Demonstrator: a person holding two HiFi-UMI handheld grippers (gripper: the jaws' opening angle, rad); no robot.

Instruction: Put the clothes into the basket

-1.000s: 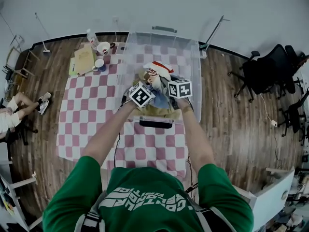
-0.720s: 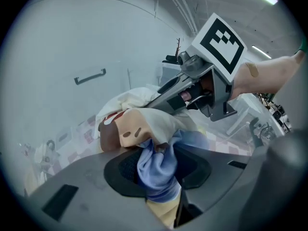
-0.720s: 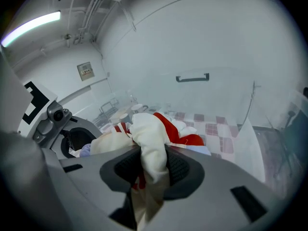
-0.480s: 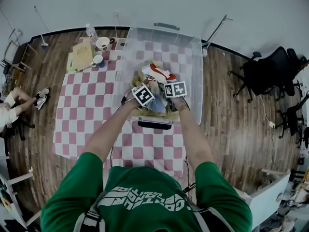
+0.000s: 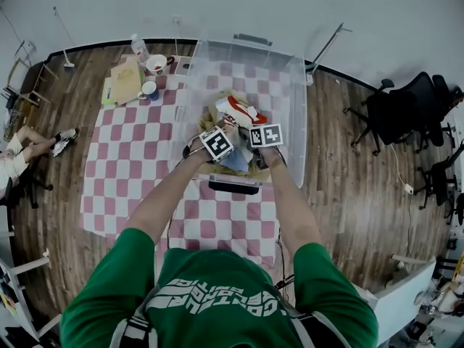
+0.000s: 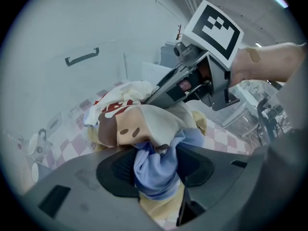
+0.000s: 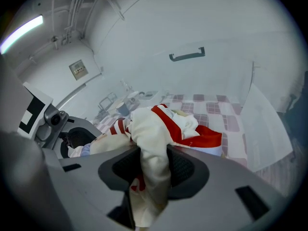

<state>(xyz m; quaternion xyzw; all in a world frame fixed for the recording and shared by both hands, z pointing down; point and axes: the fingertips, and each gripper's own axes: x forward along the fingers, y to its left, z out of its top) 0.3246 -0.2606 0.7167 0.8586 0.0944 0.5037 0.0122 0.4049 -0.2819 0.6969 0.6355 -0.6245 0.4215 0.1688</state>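
Letting the bundle down into the basket

My left claw (image 6: 155,166) has just been easing open, yet its pads pinch the blue cloth (image 6: 153,178); my right claw (image 7: 154,170) has been doing likewise around the cream garment (image 7: 150,143). The bundle of clothes (image 5: 235,114) sits low inside the clear basket (image 5: 297,100) on the checked cloth (image 5: 123,158). I should spread both claws wide, then lift straight up so no fold snags and drags back out.
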